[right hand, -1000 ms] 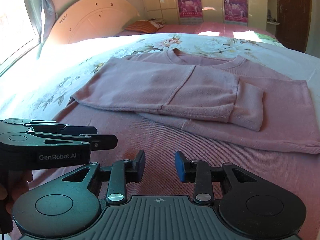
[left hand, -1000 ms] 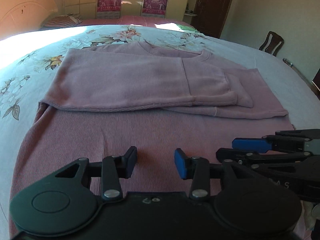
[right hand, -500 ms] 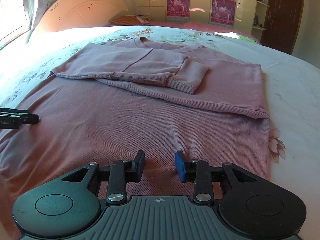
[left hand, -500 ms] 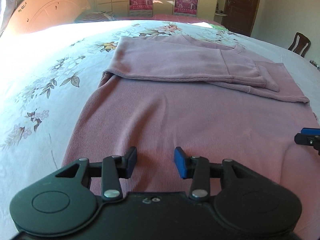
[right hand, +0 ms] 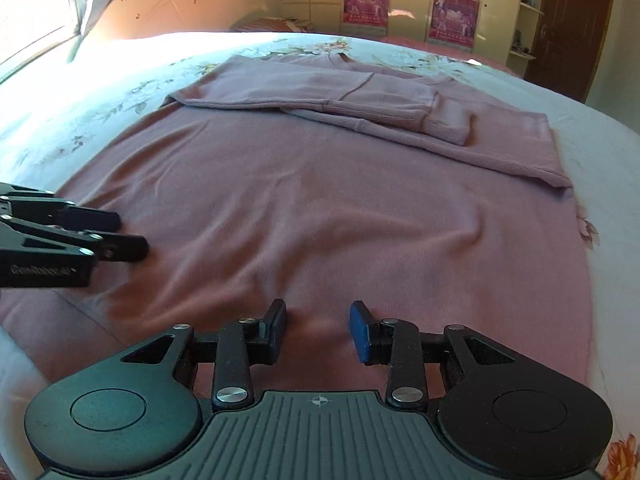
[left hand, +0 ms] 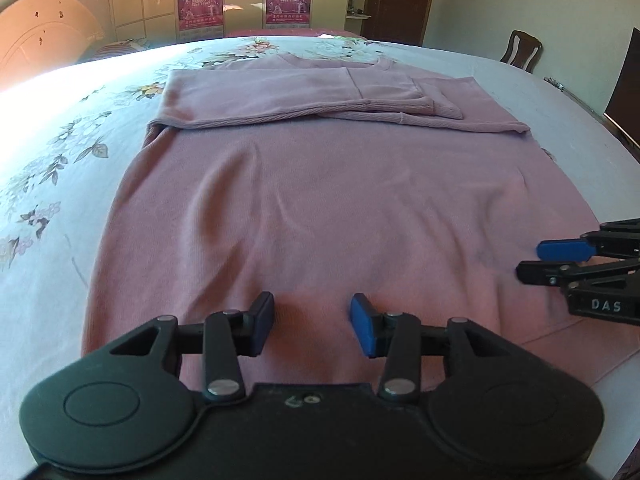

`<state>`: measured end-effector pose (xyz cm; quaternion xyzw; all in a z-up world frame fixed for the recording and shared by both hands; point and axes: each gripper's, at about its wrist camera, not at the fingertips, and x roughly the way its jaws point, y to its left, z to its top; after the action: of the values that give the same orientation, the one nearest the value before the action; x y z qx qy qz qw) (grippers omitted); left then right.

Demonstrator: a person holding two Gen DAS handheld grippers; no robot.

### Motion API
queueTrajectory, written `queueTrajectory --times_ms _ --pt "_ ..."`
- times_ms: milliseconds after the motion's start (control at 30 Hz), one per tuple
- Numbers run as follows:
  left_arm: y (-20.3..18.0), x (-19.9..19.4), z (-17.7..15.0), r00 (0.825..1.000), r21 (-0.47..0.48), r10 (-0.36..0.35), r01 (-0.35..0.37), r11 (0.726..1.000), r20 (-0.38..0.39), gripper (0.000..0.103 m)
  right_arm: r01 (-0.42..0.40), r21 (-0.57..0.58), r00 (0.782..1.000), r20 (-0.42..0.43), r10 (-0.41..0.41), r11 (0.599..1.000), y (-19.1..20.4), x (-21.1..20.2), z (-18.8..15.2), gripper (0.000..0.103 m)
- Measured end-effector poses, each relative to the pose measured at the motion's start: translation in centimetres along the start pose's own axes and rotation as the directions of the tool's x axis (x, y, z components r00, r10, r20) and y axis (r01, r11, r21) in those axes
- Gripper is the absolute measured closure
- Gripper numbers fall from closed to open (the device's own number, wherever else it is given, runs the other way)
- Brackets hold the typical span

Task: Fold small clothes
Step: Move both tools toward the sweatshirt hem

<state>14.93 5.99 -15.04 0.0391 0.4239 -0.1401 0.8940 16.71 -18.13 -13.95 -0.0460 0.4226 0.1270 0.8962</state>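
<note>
Hovering both part-open, empty claws, left claw (left hand: pixel 312 322) and right claw (right hand: pixel 318 330), over the sweater (left hand: pixel 320 208) hem, you appear ready to fold it upward.

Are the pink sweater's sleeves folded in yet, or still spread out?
Folded in. Both sleeves lie crossed over the pink sweater chest; the lower body is still spread flat.

Lit hard by daylight from the left; blown out to white across the floral bedsheet (left hand: pixel 48 92) near the curved wooden headboard (right hand: pixel 192 4). Dim, pinkish over the ribbed mauve sweater (left hand: pixel 320 208). Strongly bowed by fisheye, vignetted at corners, soft throughout.
</note>
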Motion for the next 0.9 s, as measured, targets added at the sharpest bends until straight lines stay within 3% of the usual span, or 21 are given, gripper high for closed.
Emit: queueTrajectory --times_ms 267,400,500,567,767,900 --pt "2.3 -2.1 -2.0 1.000 -0.032 0.014 -0.014 0.999 0.008 0.059 0.130 0.095 0.991 -0.023 -0.129 0.987 -1.8 -2.8 -2.7 0.069" --pt "2.0 -3.0 -1.9 1.000 -0.038 0.020 -0.020 0.999 0.005 0.059 0.108 0.118 0.994 0.008 -0.109 0.987 -0.8 -4.1 -2.4 0.069" --pt "1.8 -4.4 -2.2 0.999 -0.062 0.004 -0.002 0.998 0.037 0.050 0.033 0.171 0.997 0.056 -0.043 0.985 0.4 -5.1 -1.7 0.069" --pt "1.5 -4.6 -2.7 0.999 -0.055 0.001 0.001 0.998 0.034 0.050 0.005 0.159 0.998 0.061 -0.015 0.987 1.7 -5.1 -1.5 0.069" --pt "1.5 -4.2 -3.9 1.000 -0.032 0.011 -0.011 0.999 0.008 0.049 0.028 0.136 1.000 0.010 -0.029 0.990 2.4 -3.8 -3.2 0.069" --pt "1.7 -4.9 -3.6 1.000 -0.068 0.023 -0.023 0.997 0.000 0.041 0.049 0.150 0.999 0.014 -0.052 0.988 1.3 -4.9 -3.6 0.069"
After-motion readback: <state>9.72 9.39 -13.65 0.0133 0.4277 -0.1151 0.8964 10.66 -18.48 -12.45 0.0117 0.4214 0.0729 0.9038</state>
